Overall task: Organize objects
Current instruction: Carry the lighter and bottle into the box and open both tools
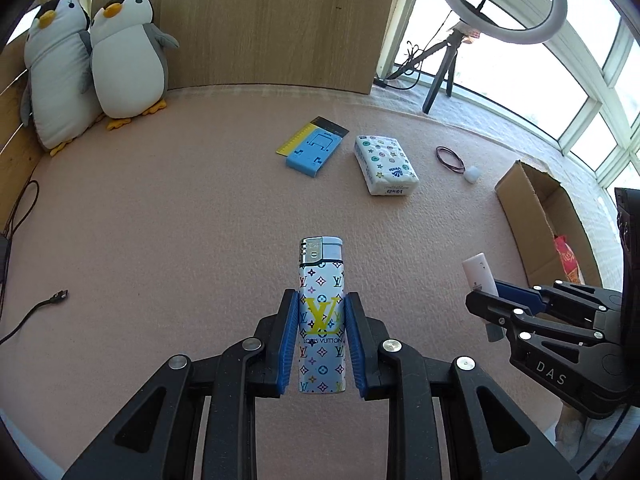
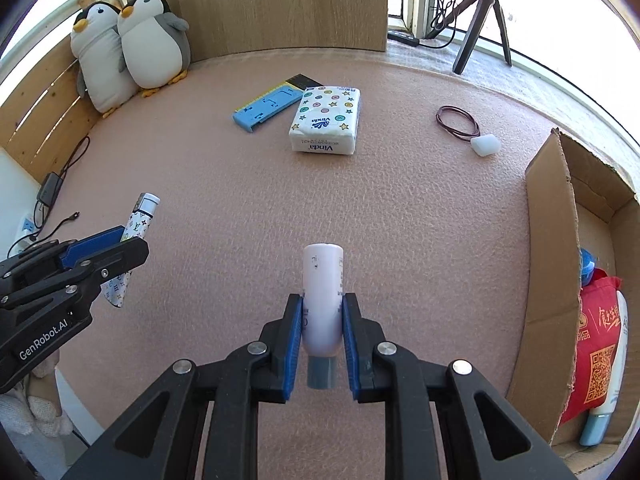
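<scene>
My left gripper (image 1: 322,300) is shut on a white patterned lighter (image 1: 321,312), held upright above the pink mat; it also shows in the right wrist view (image 2: 138,224). My right gripper (image 2: 322,300) is shut on a pale lilac tube (image 2: 323,296) with its grey cap toward me; the tube also shows in the left wrist view (image 1: 480,274). A cardboard box (image 2: 548,280) stands at the right, holding a red packet (image 2: 600,344) and a white bottle (image 2: 612,380). On the mat lie a tissue pack (image 2: 326,120), a blue stand (image 2: 266,110), a hair band (image 2: 458,120) and a white cap (image 2: 485,145).
Two plush penguins (image 2: 132,48) lean in the far left corner against wooden boards (image 2: 256,4). A ring light tripod (image 1: 444,68) stands at the back right by the window. A black cable (image 1: 40,308) and a charger (image 2: 48,192) lie at the left edge.
</scene>
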The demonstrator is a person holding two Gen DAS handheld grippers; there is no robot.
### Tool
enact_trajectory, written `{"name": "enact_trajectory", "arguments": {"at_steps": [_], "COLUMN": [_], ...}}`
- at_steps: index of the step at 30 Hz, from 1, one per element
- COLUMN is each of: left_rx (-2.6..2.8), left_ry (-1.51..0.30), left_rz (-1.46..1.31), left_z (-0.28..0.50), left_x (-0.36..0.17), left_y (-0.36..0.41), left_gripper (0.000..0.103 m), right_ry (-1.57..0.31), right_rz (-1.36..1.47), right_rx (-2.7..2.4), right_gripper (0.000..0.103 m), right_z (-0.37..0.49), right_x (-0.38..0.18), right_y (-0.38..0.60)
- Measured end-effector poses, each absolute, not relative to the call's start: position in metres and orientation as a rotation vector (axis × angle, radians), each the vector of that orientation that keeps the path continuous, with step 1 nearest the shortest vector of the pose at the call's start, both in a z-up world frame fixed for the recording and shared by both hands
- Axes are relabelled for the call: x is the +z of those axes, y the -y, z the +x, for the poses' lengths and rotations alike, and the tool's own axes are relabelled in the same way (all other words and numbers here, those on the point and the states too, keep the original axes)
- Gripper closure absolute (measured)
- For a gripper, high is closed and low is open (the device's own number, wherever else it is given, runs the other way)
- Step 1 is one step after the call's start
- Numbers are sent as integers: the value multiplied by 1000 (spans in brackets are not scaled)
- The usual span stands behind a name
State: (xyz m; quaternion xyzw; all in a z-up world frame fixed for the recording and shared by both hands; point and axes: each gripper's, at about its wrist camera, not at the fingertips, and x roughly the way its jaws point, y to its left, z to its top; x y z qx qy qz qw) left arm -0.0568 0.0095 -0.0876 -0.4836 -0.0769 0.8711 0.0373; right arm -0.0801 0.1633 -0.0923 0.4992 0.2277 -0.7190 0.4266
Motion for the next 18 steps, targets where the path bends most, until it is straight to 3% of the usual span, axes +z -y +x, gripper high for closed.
{"name": "enact_trajectory", "arguments": {"at_steps": [18], "left_rx": [2618], "left_ry": [127], "left_rz": [-1181], "left_z": [-70], "left_x": [0], "left_y": [-97], "left_gripper": [78], "right_ry": [-411], "right_rz": [1088], "right_rx": [-1958], "right_gripper": [85], "right_z": [-88], "right_x": [-1], "right_y": [-222]}}
